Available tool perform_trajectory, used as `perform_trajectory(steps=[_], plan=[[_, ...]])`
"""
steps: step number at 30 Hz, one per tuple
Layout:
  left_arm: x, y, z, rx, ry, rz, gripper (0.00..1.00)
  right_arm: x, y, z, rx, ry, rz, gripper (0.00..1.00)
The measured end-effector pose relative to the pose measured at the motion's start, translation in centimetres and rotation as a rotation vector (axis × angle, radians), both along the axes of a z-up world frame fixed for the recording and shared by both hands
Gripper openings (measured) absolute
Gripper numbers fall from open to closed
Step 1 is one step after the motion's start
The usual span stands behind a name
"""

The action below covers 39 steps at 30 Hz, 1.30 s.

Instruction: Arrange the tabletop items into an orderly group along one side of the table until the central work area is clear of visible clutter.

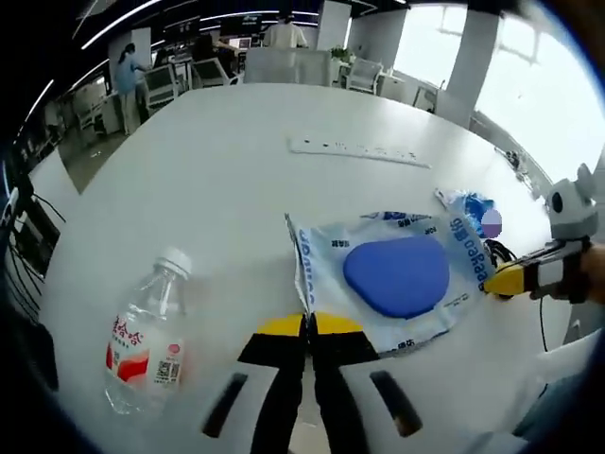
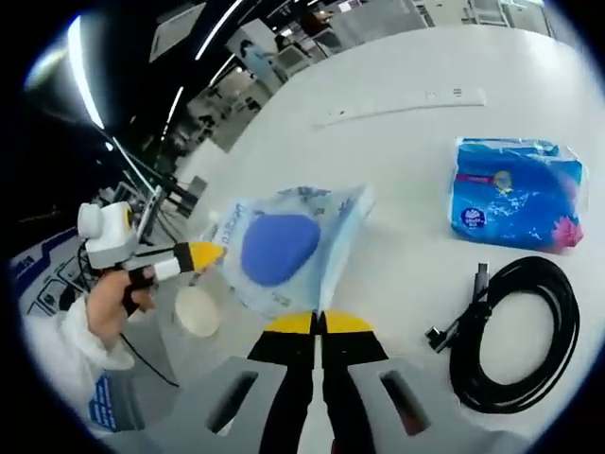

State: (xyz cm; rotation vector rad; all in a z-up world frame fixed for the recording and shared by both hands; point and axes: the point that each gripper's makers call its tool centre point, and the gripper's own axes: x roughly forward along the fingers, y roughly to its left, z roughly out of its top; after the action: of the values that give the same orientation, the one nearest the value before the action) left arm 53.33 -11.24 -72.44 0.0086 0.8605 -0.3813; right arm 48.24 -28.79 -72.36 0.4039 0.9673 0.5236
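Observation:
A clear plastic bag with blue print and a blue oval pad inside is stretched between both grippers above the white table. My left gripper is shut on the bag's near-left edge. The right gripper comes in from the right, its yellow tips pinching the bag's far side. In the right gripper view the same bag hangs in front of my right gripper, which is shut on its lower edge, while the left gripper holds it from the left.
A water bottle with a red label stands left of my left gripper. A white power strip lies farther back. A blue tissue pack and a coiled black cable lie to the right. A pale round object sits under a person's hand.

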Motion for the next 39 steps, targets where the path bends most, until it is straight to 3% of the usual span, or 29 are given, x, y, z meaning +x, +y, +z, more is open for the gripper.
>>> perform_trajectory(steps=[9, 13, 23, 31, 39], plan=[[1.9, -1.4, 1.4, -0.027, -0.048, -0.009, 0.00, 2.1, -1.3, 1.0, -0.003, -0.045, -0.040, 0.00], [3.3, -2.5, 2.1, -0.003, -0.082, -0.060, 0.00, 3.2, -2.2, 1.3, -0.020, -0.063, -0.068, 0.00], [5.7, -4.2, 3.1, 0.000, -0.119, -0.087, 0.00, 5.4, -3.9, 1.3, -0.024, -0.067, -0.143, 0.00], [6.9, -4.7, 2.9, 0.000, -0.115, -0.099, 0.00, 6.5, -4.3, 0.8, -0.022, -0.053, -0.182, 0.00], [7.3, -4.7, 1.2, 0.012, -0.086, -0.107, 0.00, 6.7, -4.2, -0.8, -0.038, -0.026, -0.184, 0.00]])
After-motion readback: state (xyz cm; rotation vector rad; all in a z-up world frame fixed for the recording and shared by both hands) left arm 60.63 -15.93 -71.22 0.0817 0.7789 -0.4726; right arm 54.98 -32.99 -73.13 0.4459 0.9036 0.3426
